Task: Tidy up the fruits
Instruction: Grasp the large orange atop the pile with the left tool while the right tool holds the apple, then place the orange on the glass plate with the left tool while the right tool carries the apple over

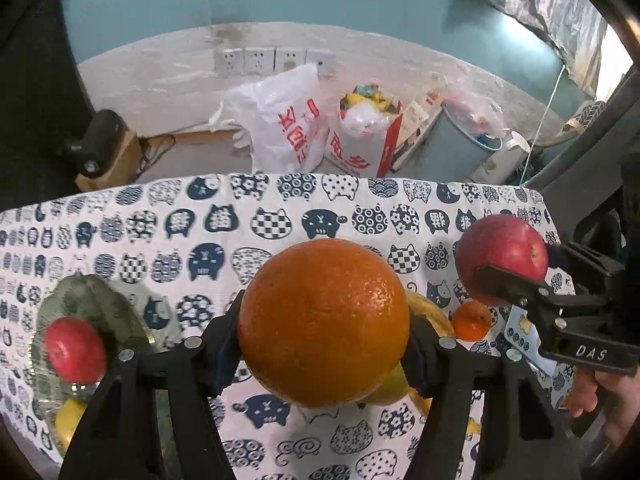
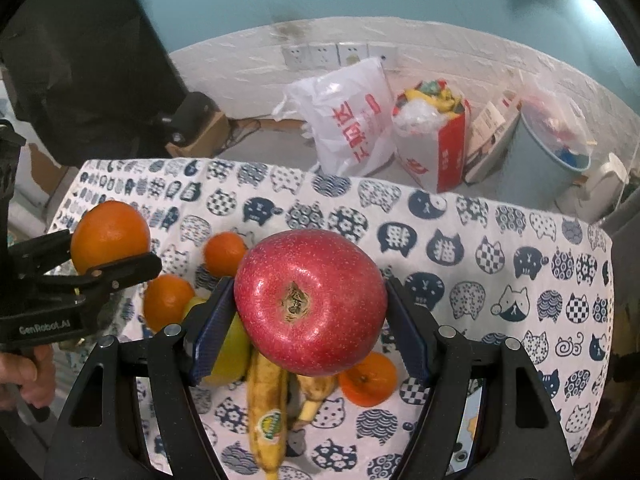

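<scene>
My left gripper (image 1: 324,328) is shut on a large orange (image 1: 324,320), held above the cat-print tablecloth (image 1: 200,240). My right gripper (image 2: 310,312) is shut on a red apple (image 2: 310,300), also lifted off the cloth. Each gripper shows in the other view: the right gripper (image 1: 520,264) with its apple (image 1: 502,252), the left gripper (image 2: 100,252) with its orange (image 2: 110,236). Under the apple lie bananas (image 2: 266,400), a yellow-green fruit (image 2: 230,356) and small oranges (image 2: 224,252). At the left, a glass plate (image 1: 120,312) holds another red apple (image 1: 74,350) and a yellow fruit (image 1: 68,420).
Beyond the table's far edge, on the floor, stand a white plastic bag (image 1: 280,120), a red-and-white bag (image 1: 368,136) and a grey bucket (image 1: 464,140). A hand (image 2: 24,376) grips the left gripper's handle. A pale printed card (image 1: 520,332) lies at the table's right.
</scene>
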`<state>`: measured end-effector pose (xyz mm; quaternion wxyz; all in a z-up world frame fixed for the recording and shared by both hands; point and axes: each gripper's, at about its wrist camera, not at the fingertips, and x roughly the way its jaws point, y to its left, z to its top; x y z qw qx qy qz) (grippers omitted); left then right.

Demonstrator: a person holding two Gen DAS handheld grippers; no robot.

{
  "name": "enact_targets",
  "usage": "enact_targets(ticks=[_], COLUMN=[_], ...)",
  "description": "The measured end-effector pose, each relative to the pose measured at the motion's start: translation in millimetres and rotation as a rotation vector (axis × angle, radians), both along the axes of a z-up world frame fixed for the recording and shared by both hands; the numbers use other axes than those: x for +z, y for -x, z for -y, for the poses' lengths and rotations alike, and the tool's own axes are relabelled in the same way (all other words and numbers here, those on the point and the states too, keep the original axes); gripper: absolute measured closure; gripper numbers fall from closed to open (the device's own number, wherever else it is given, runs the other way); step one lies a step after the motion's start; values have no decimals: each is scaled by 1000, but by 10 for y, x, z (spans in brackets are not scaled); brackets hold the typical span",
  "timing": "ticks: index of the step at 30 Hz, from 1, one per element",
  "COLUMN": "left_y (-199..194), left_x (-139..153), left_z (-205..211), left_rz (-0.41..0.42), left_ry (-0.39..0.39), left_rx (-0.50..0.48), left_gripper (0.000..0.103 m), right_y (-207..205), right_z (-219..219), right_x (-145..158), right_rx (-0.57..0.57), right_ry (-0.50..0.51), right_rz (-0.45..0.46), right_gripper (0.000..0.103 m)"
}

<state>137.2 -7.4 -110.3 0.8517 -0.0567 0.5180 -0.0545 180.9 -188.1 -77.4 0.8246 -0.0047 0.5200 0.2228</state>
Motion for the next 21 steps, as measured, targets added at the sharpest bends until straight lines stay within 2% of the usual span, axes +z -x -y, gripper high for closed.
enact_targets(ticks=[8, 21], left_y=[251, 671], left_x=[233, 424], left_z=[-231, -644], left_rz=[38, 71], left_ry=[0, 0], left_rx=[24, 73], left_gripper=[35, 35], right_y=[79, 261], right_z=[-231, -772], right_x=[249, 506], right_rx=[37, 127], right_ry=[-20, -36], right_rz=[43, 87], right_gripper=[29, 29])
